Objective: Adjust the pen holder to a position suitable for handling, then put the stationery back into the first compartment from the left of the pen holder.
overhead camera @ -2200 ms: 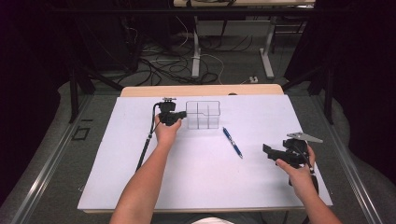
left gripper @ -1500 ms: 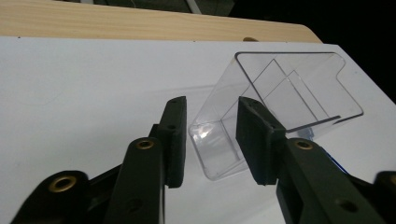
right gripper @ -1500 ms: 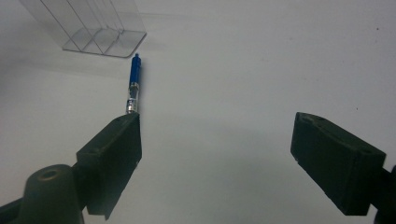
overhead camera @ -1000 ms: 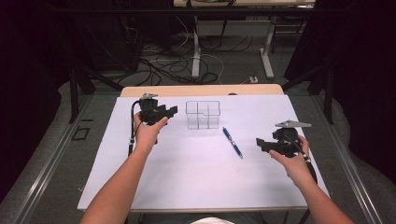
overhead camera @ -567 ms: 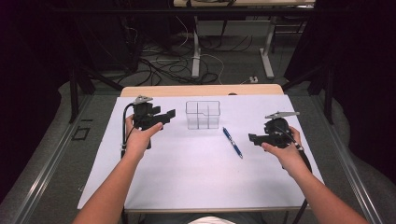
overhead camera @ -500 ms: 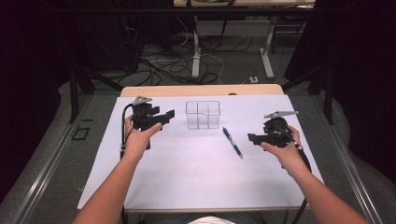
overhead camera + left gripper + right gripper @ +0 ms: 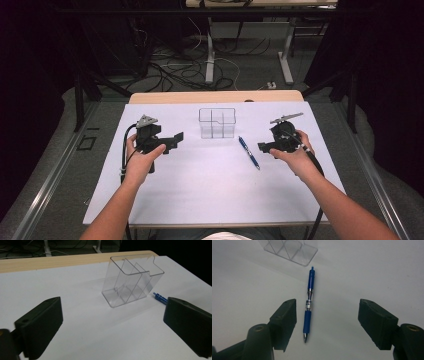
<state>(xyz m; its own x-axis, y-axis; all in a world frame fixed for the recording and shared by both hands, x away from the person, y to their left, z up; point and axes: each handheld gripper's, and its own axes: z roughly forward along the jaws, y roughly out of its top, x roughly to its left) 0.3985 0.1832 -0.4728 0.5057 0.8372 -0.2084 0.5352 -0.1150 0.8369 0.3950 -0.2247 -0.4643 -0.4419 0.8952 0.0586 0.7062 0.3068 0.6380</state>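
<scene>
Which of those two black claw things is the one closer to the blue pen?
The right gripper, held in the person's right hand. The blue pen lies just beside its open jaws, while the left gripper sits across the table, beyond the clear organizer.

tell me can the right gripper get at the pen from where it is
Probably yes: the right gripper is open, the pen lies flat just ahead of it, apart from the clear holder.

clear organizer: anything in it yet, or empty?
Empty. In the left gripper view all compartments of the clear organizer are see-through down to the base; the blue pen lies flat on the table outside it.
</scene>
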